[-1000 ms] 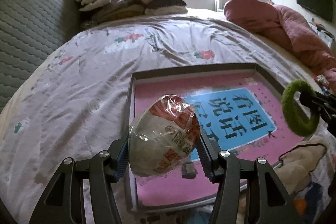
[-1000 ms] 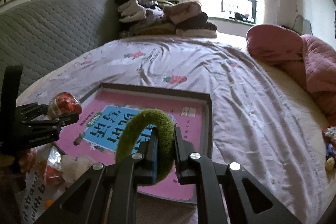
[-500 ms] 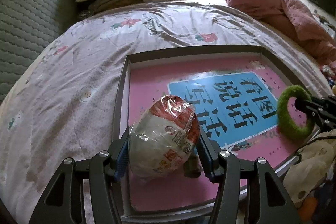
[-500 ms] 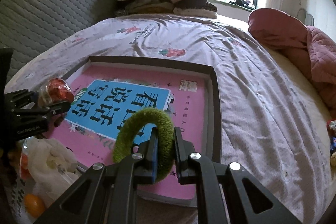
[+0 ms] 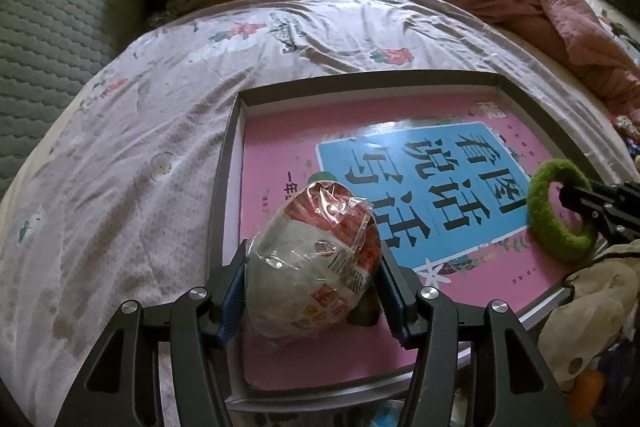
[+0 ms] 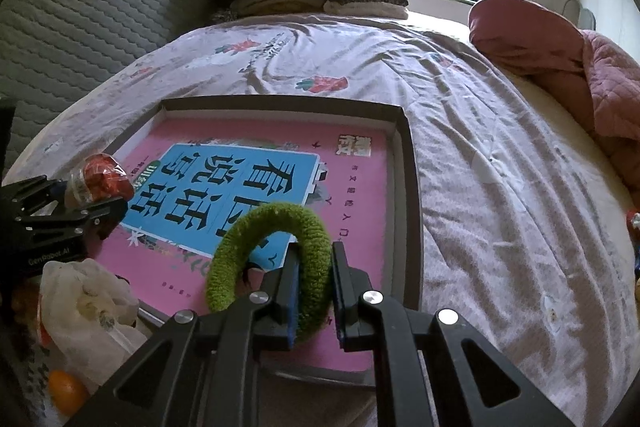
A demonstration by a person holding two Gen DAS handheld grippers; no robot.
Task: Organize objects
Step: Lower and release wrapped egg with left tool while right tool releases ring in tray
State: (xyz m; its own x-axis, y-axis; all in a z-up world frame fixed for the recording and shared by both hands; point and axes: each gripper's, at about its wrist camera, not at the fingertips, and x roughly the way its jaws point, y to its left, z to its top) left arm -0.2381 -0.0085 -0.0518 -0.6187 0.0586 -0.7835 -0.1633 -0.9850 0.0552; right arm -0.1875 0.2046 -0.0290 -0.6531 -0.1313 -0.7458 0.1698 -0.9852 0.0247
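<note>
A plastic-wrapped snack packet [image 5: 316,263] sits clamped between the fingers of the left gripper [image 5: 314,293], over the near left corner of a shallow grey tray [image 5: 224,163] holding a pink book [image 5: 280,139]. The right gripper [image 6: 312,291] has its fingers closed tight on one side of a fuzzy green ring [image 6: 276,255], above the book's near edge. The tray lies on the floral bedsheet [image 5: 132,155]; a white plastic bag [image 6: 84,303] lies left of the right fingers.

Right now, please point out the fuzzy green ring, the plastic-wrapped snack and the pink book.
fuzzy green ring [image 6: 276,223], right wrist view, top of arc.
plastic-wrapped snack [image 5: 312,267], left wrist view, wrapper middle.
pink book [image 5: 280,143], left wrist view, bare cover corner.
</note>
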